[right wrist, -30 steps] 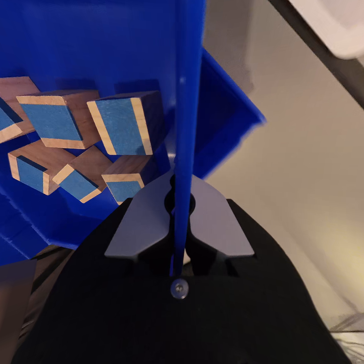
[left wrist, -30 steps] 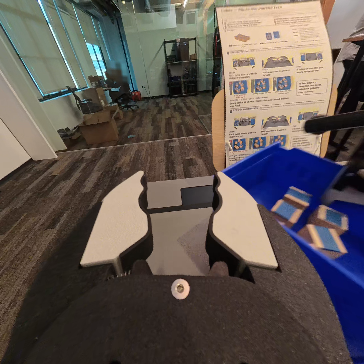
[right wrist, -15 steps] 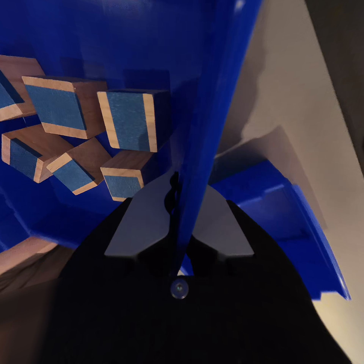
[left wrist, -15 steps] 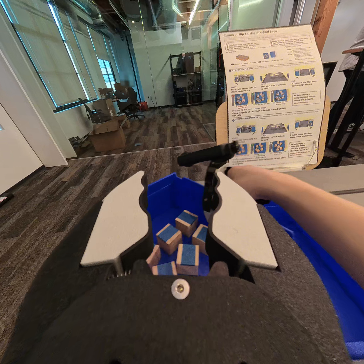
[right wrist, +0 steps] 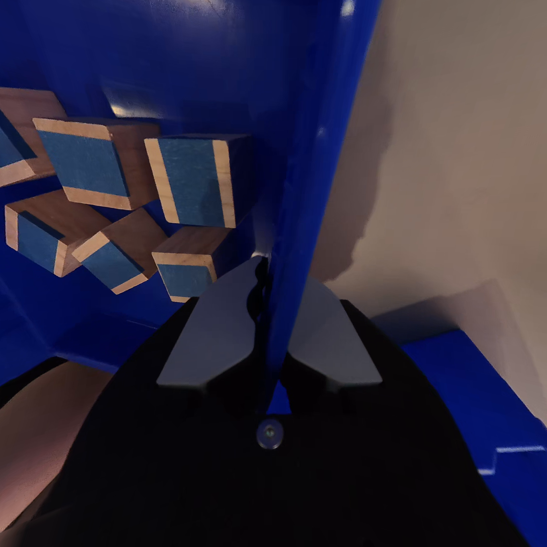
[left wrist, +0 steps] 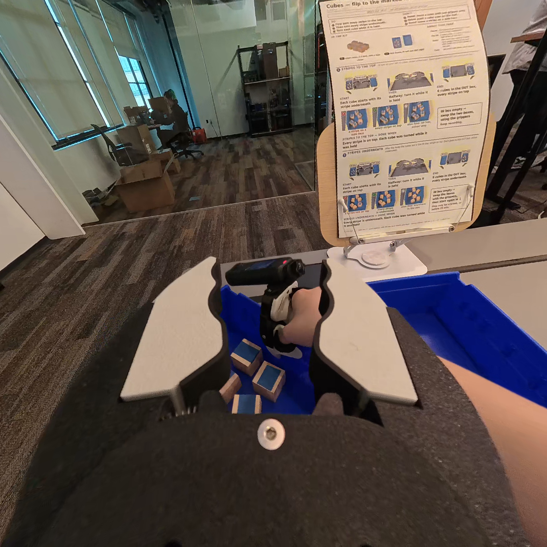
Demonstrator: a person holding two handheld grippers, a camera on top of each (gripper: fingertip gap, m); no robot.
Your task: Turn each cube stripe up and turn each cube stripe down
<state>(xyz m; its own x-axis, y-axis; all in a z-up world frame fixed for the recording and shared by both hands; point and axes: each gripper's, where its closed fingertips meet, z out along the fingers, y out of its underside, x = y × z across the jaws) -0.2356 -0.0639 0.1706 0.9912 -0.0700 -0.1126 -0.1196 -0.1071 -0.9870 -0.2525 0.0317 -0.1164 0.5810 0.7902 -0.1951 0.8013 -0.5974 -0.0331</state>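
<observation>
The wooden cubes with blue stripes point(right wrist: 192, 180) lie stripe-up on the floor of a blue plastic bin point(right wrist: 207, 59), just left of the right gripper point(right wrist: 276, 296), which is clamped on the bin's side wall point(right wrist: 299, 207). The left gripper point(left wrist: 270, 281) hovers wide open and empty above them, nearer.

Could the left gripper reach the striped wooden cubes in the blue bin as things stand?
Probably yes: the left gripper is open above the cubes; the right gripper, clamped on the bin wall, stands just beyond them.
</observation>
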